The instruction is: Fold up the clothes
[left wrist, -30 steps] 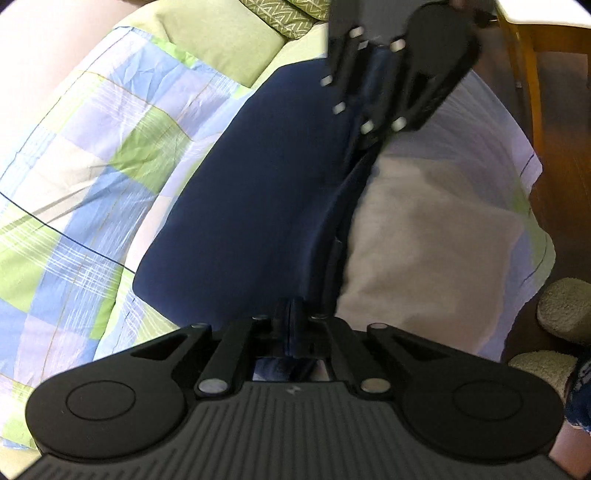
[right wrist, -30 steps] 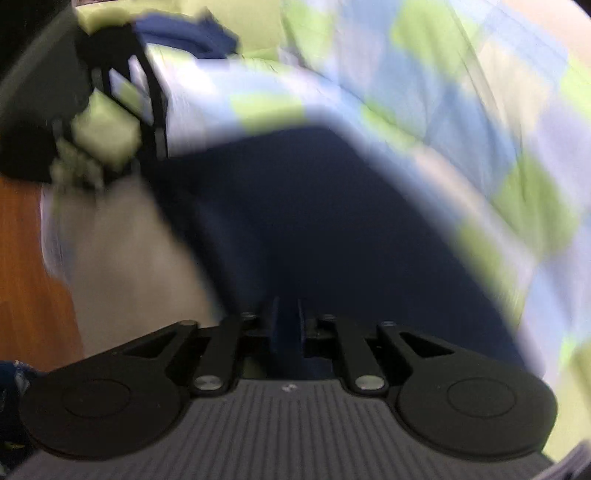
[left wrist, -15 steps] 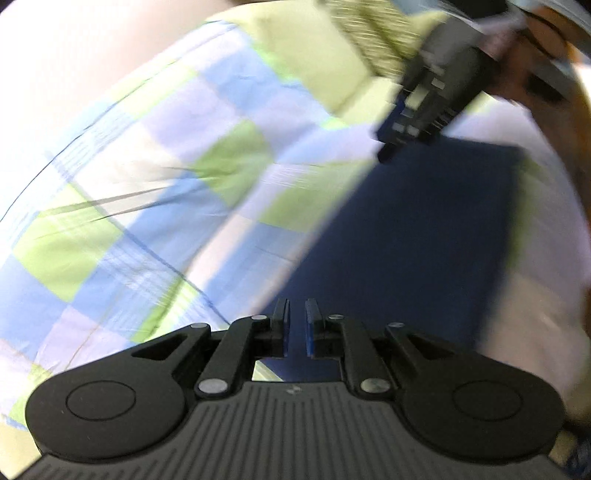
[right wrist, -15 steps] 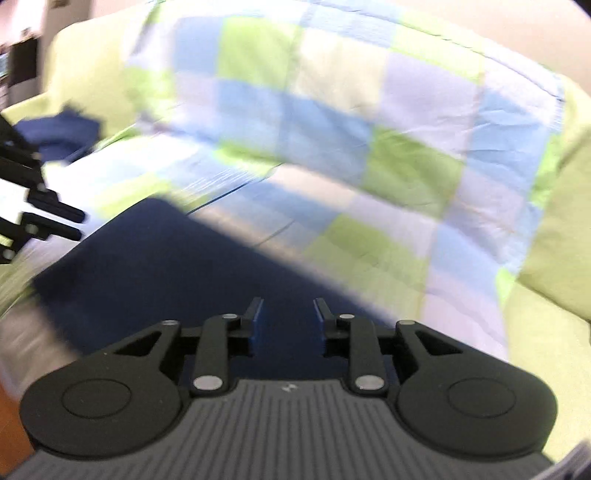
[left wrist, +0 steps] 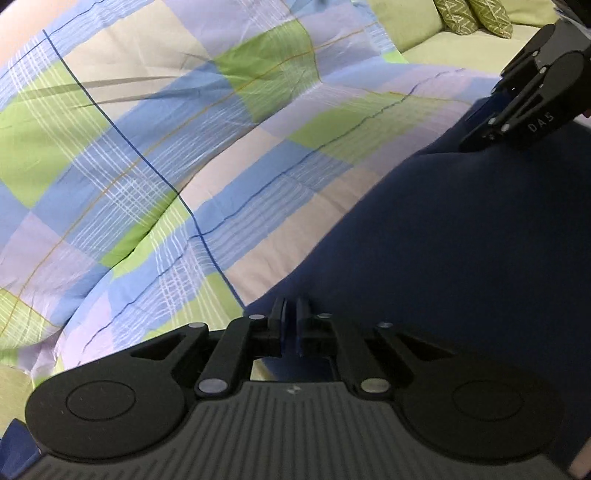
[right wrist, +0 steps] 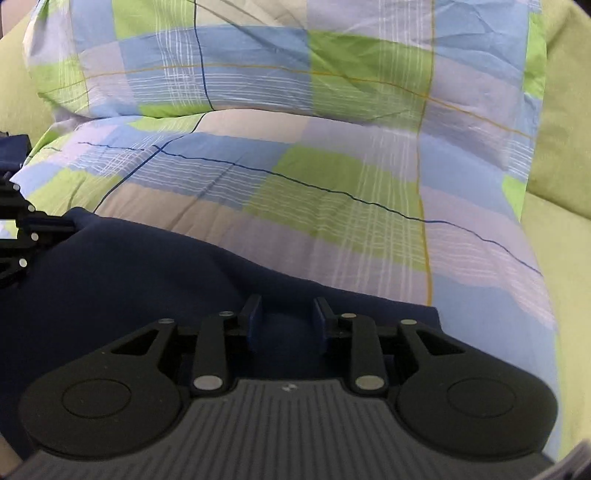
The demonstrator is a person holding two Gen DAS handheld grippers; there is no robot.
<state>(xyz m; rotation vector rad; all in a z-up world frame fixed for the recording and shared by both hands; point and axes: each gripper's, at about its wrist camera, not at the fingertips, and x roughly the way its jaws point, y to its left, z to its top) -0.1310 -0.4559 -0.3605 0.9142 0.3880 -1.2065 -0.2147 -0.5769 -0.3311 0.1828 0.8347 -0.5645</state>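
A dark navy garment [left wrist: 461, 240] lies flat on a checked blue, green and lilac sheet [left wrist: 166, 147]. My left gripper [left wrist: 290, 317] sits at the garment's near left edge, jaws almost together with a thin gap; I cannot see cloth between them. My right gripper [right wrist: 287, 317] rests over the garment [right wrist: 147, 273] with its jaws clearly apart and nothing held. The right gripper also shows in the left wrist view [left wrist: 524, 99] at the garment's far edge. The left gripper shows at the left edge of the right wrist view [right wrist: 22, 236].
The checked sheet [right wrist: 332, 147] covers a yellow-green sofa [right wrist: 565, 110]. Two green patterned cushions [left wrist: 472, 14] lie at the far end of the sofa seat. Another dark blue cloth [right wrist: 13, 151] lies at the far left.
Both grippers were shut on the garment's edges and swung it over onto the sheet. The right jaws have opened wide and let go; the left jaws have parted slightly.
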